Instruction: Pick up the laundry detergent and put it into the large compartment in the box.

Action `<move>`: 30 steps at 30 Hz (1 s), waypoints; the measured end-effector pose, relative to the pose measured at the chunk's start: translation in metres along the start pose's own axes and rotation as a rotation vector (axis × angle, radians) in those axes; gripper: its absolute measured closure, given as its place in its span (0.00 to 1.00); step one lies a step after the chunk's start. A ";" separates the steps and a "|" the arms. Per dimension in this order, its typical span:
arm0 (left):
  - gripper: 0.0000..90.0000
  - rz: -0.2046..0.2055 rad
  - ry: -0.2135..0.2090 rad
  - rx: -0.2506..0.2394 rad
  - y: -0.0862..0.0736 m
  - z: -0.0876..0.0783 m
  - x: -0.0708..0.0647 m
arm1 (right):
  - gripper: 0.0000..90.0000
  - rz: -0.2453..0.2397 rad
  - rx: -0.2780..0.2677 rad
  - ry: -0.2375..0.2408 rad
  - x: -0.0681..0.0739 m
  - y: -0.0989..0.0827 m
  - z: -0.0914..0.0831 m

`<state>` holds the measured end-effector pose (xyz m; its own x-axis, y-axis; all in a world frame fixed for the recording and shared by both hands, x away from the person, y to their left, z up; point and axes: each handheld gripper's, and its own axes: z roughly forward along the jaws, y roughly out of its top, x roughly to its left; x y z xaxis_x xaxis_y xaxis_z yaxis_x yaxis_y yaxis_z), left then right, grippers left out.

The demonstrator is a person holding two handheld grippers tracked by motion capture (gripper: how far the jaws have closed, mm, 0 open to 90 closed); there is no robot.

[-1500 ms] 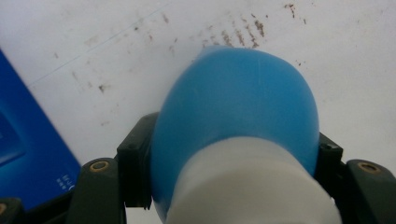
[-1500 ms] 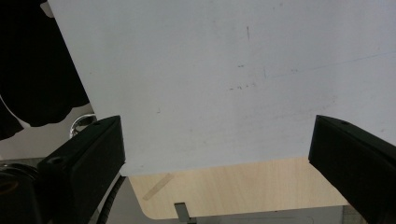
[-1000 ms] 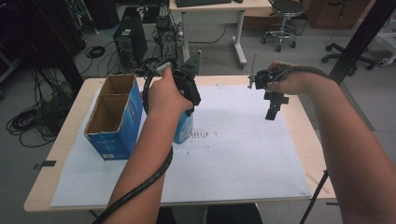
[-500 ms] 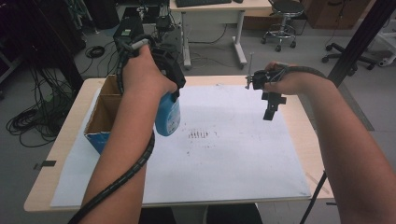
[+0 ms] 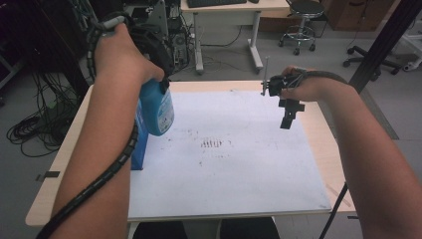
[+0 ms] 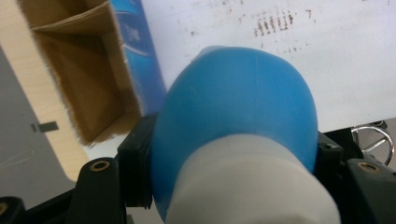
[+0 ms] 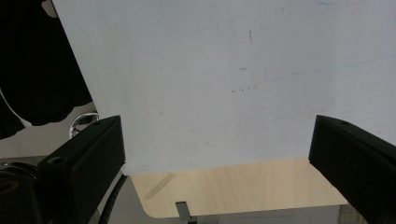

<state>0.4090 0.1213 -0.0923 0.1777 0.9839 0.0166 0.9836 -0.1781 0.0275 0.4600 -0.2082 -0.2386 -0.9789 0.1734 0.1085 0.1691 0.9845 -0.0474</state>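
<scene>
We have lifted the blue bottle (image 5: 157, 108) off the bench (image 5: 318, 130) and toward the open box (image 6: 79, 65); our left gripper (image 6: 233, 154) is clenched on it below the white cap. It hangs just beside the box, so lowering it in looks next, while the right gripper (image 7: 217, 154) waits with jaws wide and empty.

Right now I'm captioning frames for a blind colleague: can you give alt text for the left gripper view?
A blue bottle with a white cap end is clamped between the left gripper's black jaws, above an open cardboard box and a white sheet.
</scene>
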 end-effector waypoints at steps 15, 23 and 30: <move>0.40 -0.098 0.003 -0.046 -0.016 -0.054 0.050 | 0.04 0.006 -0.004 -0.007 0.002 -0.005 -0.005; 0.40 -0.163 0.001 -0.055 -0.022 -0.059 0.078 | 0.04 0.007 0.005 -0.009 0.002 -0.002 -0.005; 0.40 -0.223 -0.014 -0.065 -0.023 -0.052 0.096 | 0.04 -0.005 0.010 -0.012 0.004 0.001 -0.006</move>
<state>0.4015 0.2198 -0.0398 -0.0434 0.9990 -0.0114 0.9946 0.0443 0.0934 0.4566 -0.2059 -0.2328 -0.9811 0.1678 0.0967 0.1629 0.9850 -0.0566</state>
